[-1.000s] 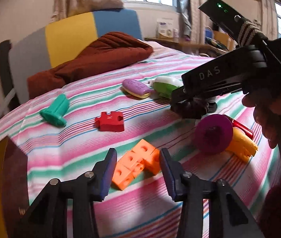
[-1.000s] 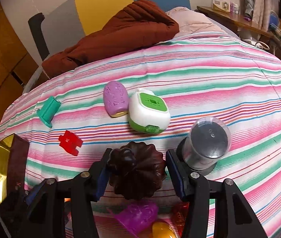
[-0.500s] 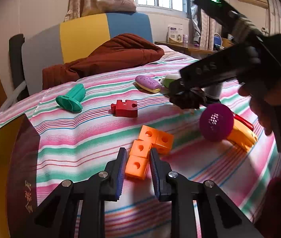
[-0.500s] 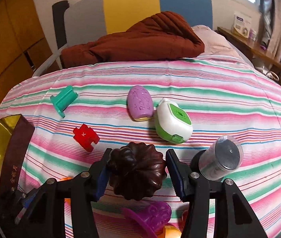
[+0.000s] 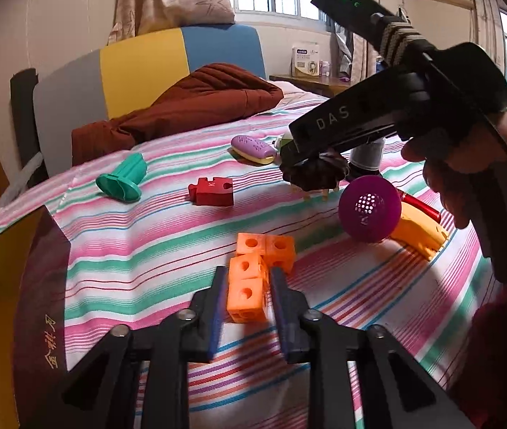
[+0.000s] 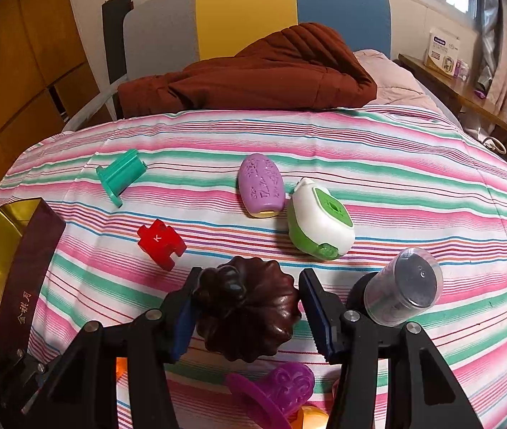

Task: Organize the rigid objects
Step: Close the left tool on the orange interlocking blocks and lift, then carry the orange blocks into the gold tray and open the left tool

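An orange cluster of joined cubes (image 5: pixel 248 286) lies on the striped bedspread (image 5: pixel 139 250). My left gripper (image 5: pixel 248 287) is low over it; its jaws are opening, with the nearest cube between the fingertips and thin gaps at both pads. My right gripper (image 6: pixel 248 295) is shut on a dark brown fluted pumpkin-shaped piece (image 6: pixel 246 314) and holds it just above the cloth. In the left wrist view that right gripper (image 5: pixel 310 169) reaches in from the right, with the brown piece (image 5: pixel 316 177) under its fingers and a hand (image 5: pixel 468 164) on its handle.
On the bedspread lie a red puzzle piece (image 6: pixel 160 239), a teal flanged piece (image 6: pixel 121 175), a purple oval (image 6: pixel 262 186), a white-and-green case (image 6: pixel 319 225), a clear jar (image 6: pixel 401 296), a magenta strainer (image 5: pixel 367 209) and a yellow piece (image 5: pixel 418 230). A gold-and-maroon box (image 5: pixel 3 286) stands at left.
My left jaws went from wide to nearly shut just short of the orange cubes, then parted again around the nearest cube. The right gripper rolled slightly and kept the brown piece.
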`<control>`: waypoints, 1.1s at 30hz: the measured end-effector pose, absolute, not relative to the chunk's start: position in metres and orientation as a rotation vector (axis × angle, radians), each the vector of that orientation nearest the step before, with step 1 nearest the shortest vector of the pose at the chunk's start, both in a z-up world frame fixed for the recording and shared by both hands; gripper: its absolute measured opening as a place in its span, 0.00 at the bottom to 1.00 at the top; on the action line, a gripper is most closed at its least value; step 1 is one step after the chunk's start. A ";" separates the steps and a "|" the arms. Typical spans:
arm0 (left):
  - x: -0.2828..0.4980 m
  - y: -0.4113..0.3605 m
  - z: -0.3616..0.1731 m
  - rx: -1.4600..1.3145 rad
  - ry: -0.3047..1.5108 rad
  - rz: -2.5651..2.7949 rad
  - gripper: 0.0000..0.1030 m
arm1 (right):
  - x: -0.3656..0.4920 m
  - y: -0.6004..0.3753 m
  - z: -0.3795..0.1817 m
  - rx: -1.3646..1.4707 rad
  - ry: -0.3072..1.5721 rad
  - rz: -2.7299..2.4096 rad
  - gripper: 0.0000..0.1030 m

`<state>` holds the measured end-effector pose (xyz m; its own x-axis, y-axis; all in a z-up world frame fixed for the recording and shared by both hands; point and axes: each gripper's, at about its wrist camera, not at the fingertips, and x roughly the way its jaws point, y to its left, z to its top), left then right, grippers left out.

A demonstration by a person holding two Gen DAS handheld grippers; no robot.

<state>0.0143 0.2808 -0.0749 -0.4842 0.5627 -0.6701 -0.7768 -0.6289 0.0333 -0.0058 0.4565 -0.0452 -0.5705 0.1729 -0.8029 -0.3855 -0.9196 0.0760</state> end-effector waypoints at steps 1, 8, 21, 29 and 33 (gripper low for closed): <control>0.012 0.282 -0.076 -0.818 0.421 2.138 0.28 | -0.006 0.456 -0.045 -1.244 0.349 2.511 0.53; 0.013 0.276 -0.077 -0.838 0.403 2.139 0.20 | -0.006 0.453 -0.043 -1.232 0.335 2.523 0.53; 0.029 0.224 -0.037 -0.788 0.248 2.194 0.19 | -0.008 0.442 -0.043 -1.237 0.266 2.550 0.53; 0.023 0.179 -0.013 -0.772 0.124 2.257 0.19 | -0.009 0.434 -0.046 -1.259 0.206 2.550 0.53; 0.014 0.151 -0.004 -0.777 0.066 2.309 0.19 | -0.009 0.432 -0.048 -1.272 0.206 2.550 0.53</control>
